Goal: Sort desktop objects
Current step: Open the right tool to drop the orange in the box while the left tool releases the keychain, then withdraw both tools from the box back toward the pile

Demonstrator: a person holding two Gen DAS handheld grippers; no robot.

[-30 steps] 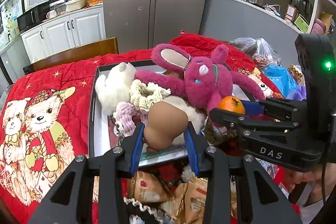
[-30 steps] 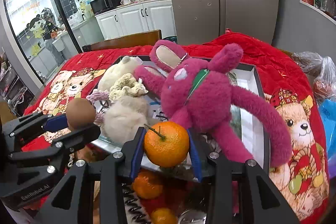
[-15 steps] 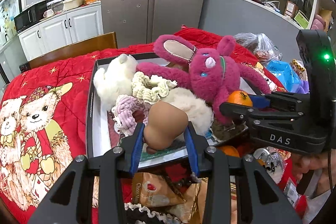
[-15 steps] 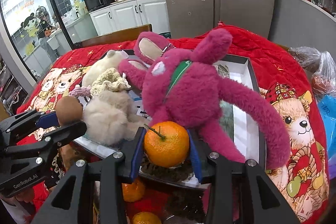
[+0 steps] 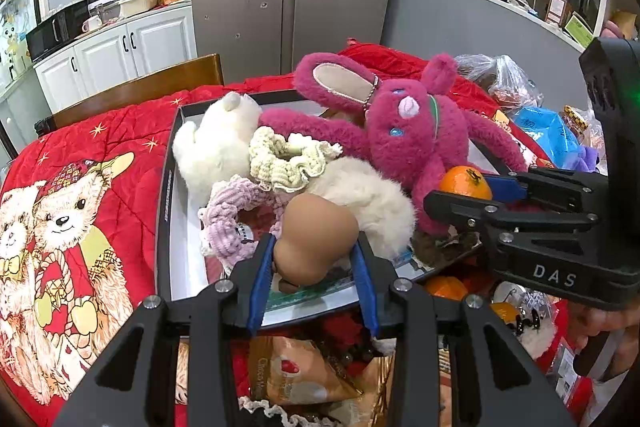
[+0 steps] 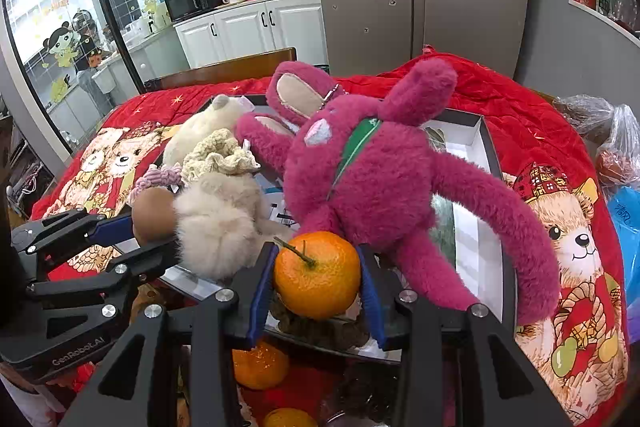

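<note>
Left tongs (image 5: 316, 259) clamp a brown gourd (image 5: 316, 239) — right tongs (image 6: 316, 279) clamp an orange (image 6: 317, 275). Both hover at the near edge of the toy-filled tray (image 5: 168, 203).

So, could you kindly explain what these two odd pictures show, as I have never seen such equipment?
There is no robot here: a person holds a two-finger gripper in each hand, and each carries a wide-angle camera looking forward along its fingers. One picture comes from the left gripper, which is clamped on a brown gourd-shaped object. The other comes from the right gripper, which clamps a tangerine. Each gripper also appears at the edge of the other's view. Ahead, on a red quilt, lies a shallow tray holding a magenta plush rabbit, cream plush toys and knitted scrunchies. More tangerines lie below.
</note>
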